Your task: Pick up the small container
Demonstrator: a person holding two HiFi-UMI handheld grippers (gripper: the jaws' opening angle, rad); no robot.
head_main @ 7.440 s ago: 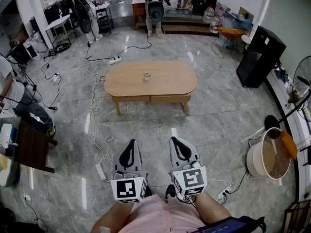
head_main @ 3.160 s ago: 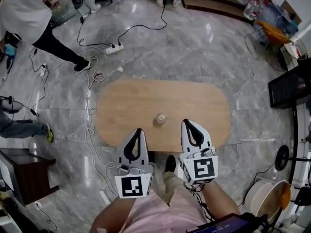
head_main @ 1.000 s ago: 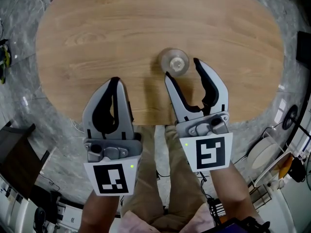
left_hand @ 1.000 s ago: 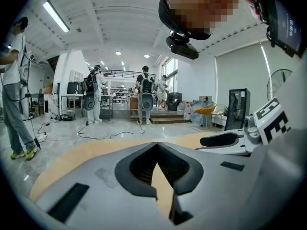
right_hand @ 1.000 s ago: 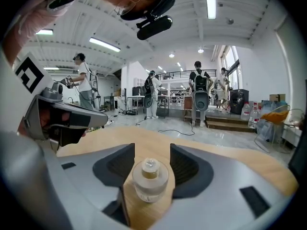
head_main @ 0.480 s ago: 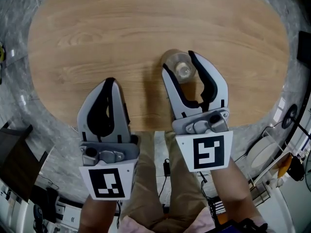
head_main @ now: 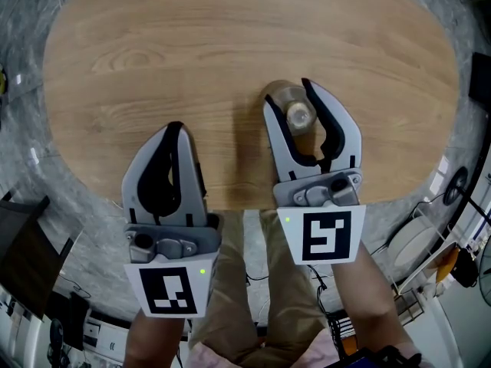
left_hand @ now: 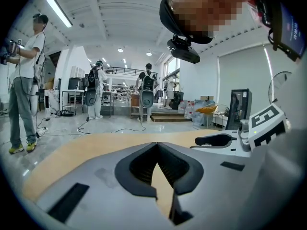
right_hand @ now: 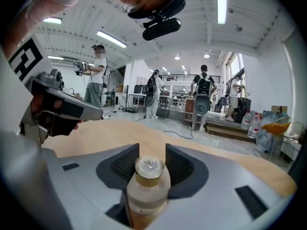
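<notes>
The small container [head_main: 298, 116] is a clear little bottle with a gold neck and a foil-like cap, upright on the oval wooden table [head_main: 153, 52] near its front edge. My right gripper [head_main: 288, 93] is open, one jaw on each side of the bottle. In the right gripper view the bottle [right_hand: 148, 186] fills the gap between the dark pads, and I cannot tell whether they touch it. My left gripper [head_main: 175, 126] hovers over the table's front edge to the bottle's left. It is shut and holds nothing, its tips meeting in the left gripper view [left_hand: 156, 143].
The table's front edge runs just under both grippers, with the person's legs [head_main: 238, 282] and grey marble floor below it. A white bucket [head_main: 414, 244] stands on the floor at the right. Several people [right_hand: 98, 75] stand far off in the hall.
Over the earlier frames the person walked up to the table. In the last second my right gripper slid forward until its jaws stood on both sides of the bottle. The left gripper barely moved.
</notes>
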